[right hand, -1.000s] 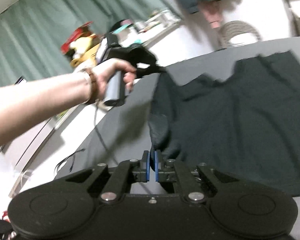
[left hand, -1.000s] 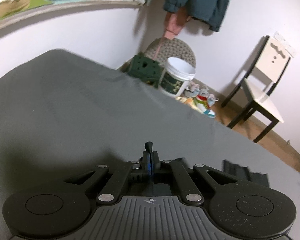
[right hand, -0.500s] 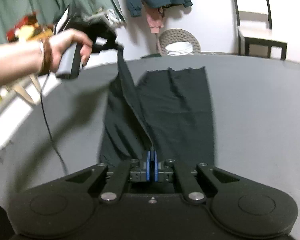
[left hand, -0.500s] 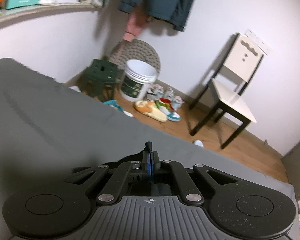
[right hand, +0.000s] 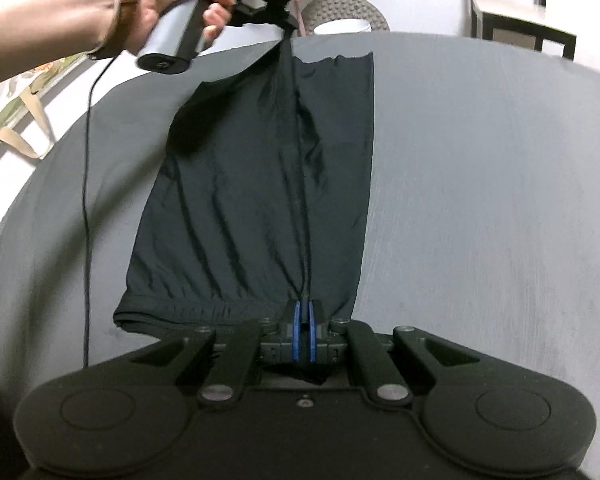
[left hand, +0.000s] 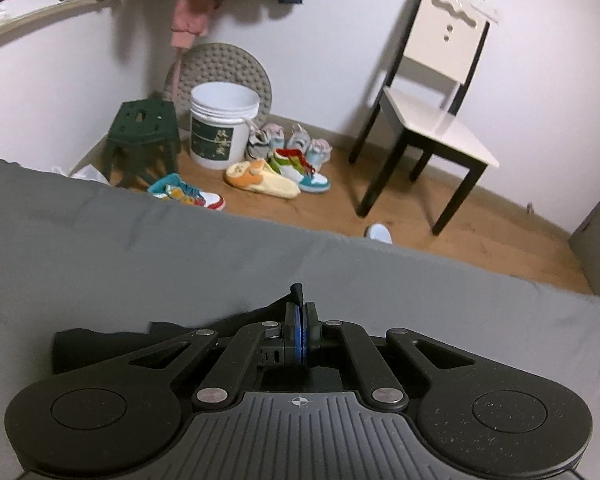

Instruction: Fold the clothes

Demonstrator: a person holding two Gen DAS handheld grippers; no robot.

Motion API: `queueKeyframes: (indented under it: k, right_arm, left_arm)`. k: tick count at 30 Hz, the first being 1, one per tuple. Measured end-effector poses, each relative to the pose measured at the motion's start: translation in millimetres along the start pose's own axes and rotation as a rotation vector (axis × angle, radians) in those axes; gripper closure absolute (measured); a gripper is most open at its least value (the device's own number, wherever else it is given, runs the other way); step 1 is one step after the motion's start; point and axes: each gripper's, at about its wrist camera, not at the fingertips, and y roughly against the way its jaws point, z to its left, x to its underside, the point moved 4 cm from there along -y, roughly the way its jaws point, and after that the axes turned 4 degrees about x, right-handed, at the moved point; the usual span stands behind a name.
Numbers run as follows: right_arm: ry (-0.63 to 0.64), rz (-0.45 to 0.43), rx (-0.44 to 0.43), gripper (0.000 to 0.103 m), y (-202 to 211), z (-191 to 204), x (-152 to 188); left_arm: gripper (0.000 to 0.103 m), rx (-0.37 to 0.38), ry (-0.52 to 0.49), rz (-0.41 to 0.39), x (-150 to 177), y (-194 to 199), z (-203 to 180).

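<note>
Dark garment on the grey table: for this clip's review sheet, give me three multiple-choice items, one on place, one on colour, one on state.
1. Where does the dark, thin-fabric garment lie?
A. on the grey cloth-covered table
B. on the white chair
C. in the white bucket

2. What colour are the pads on the right gripper?
A. red
B. blue
C. yellow

3. How does the left gripper stand?
A. open above the garment
B. shut on nothing
C. shut on the garment's far edge

Key: 1 A, the right wrist view shows the garment spread over the table; 2 B, blue strips line the closed fingers; 3 C, the fabric rises in a taut ridge to its closed tips, while the right gripper pinches the near edge.
</note>
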Motion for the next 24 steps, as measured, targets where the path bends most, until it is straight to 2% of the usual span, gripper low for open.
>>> queueKeyframes:
  k: [6,12,24]
  right_arm:
    - [-0.014,0.02,-0.048,0.098,-7.1,-7.3,-4.4]
    - [0.025,0.047,-0.059,0.098,-6.0,-8.4,-3.7]
    - [0.001,0.076,-0.098,0.098,-11.9,-10.3,-10.0]
  left_arm:
    - [0.102,0.001,-0.028,0.029,5.8,-17.0,-21.5]
    - [0.102,-0.005,-0.064,0.041,7.0,-26.7,-39.6]
    - [0.102,-0.033,-0.145,0.086,15.0,-48.2,-75.7]
